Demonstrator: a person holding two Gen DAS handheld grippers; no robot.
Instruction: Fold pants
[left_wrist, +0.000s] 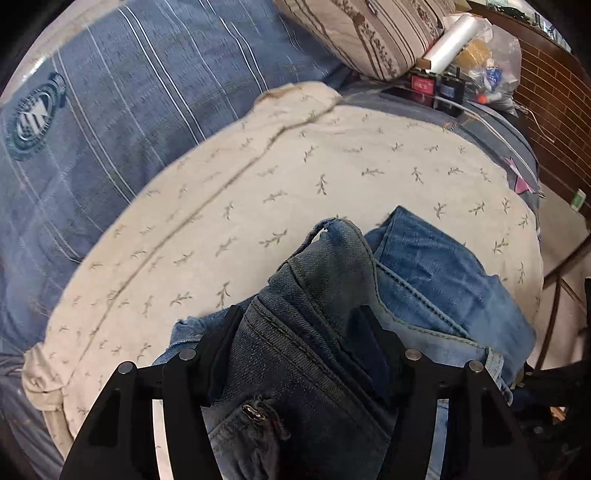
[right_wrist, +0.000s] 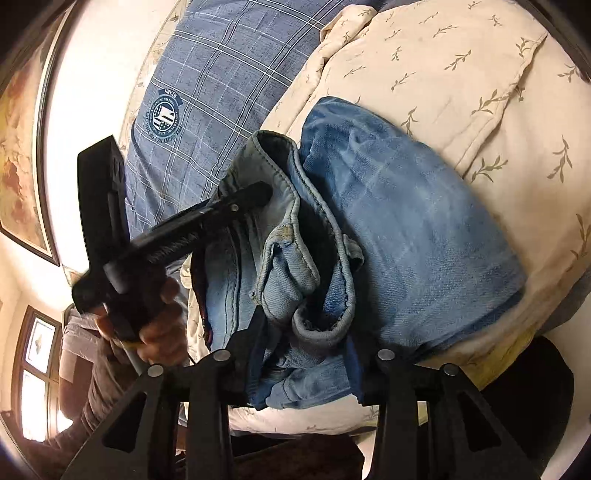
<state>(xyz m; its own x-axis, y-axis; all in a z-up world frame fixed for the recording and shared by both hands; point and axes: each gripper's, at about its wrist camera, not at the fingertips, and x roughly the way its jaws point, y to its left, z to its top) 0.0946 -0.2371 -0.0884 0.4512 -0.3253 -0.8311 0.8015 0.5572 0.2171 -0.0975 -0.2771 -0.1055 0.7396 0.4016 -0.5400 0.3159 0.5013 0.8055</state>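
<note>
Right now my left gripper (left_wrist: 299, 332) and right gripper (right_wrist: 303, 339) each pinch the bunched jeans (right_wrist: 388, 221) on the cream blanket (left_wrist: 295, 166); waistband, I think.

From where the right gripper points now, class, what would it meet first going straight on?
The right gripper already has the folded jeans between its fingers, so denim comes first; beyond lies the cream leaf-print quilt, though depth is unclear.
</note>
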